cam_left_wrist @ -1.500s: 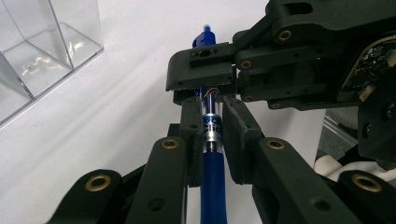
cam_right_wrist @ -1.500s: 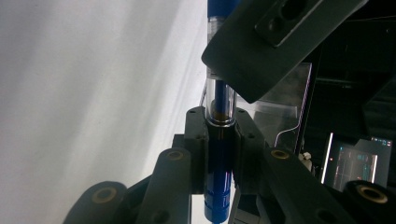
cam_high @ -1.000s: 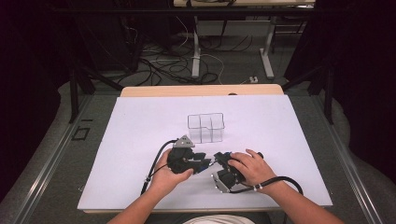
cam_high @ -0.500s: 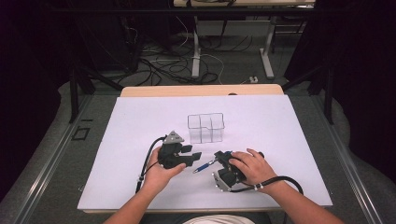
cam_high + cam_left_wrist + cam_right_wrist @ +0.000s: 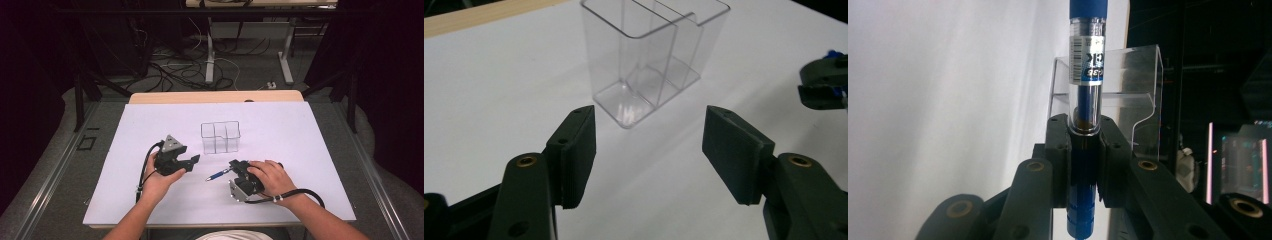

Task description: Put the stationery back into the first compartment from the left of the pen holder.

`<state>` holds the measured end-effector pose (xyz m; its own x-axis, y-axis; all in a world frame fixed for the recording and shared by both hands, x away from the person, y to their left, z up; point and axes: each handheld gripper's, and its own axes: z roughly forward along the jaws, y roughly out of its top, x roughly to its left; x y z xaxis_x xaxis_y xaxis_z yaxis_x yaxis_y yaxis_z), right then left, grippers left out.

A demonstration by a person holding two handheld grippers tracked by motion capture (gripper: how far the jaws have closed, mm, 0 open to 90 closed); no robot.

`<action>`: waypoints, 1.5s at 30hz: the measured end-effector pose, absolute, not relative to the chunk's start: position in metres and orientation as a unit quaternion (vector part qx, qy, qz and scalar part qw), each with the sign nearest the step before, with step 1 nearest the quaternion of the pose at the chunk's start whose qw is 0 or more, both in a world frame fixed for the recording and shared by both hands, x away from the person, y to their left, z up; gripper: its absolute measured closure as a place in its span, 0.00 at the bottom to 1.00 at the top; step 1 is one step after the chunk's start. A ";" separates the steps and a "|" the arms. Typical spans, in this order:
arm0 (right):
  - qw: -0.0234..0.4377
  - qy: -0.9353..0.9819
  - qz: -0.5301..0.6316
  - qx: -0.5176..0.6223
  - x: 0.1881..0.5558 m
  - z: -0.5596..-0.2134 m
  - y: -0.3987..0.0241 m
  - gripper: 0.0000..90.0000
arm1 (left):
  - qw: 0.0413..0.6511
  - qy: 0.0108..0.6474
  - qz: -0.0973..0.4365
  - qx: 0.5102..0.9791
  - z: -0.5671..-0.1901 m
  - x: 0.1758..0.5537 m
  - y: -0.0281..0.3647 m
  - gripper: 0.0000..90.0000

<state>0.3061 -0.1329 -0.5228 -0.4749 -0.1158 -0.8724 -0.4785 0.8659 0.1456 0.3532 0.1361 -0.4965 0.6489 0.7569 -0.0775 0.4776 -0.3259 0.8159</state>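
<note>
A blue pen (image 5: 217,175) with a clear barrel juts left from my right gripper (image 5: 235,170), which lies low over the white table. In the right gripper view the right gripper (image 5: 1084,135) is shut on the blue pen (image 5: 1087,75), which runs up out of the jaws. My left gripper (image 5: 191,163) hovers to the left of the pen, apart from it. Its jaws have just been opening, and in the left gripper view the left gripper (image 5: 649,132) stands open with nothing between its pads. A clear plastic organizer (image 5: 220,137) with compartments stands upright just behind both grippers; the organizer (image 5: 654,55) looks empty.
The white table top (image 5: 300,135) ends at a wooden strip (image 5: 215,96) at the back. Beyond it are cables and table legs on a dark floor. A black cable (image 5: 295,195) loops from the right gripper near the front edge.
My left gripper has drawn away to the left from the right gripper and the pen, and its jaws have opened. The right hand and the pen have stayed put.
</note>
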 end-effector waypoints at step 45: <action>0.273 0.817 0.477 0.176 0.397 -0.456 -0.117 0.88 | 0.451 0.469 0.177 0.739 -0.507 0.361 0.178 0.00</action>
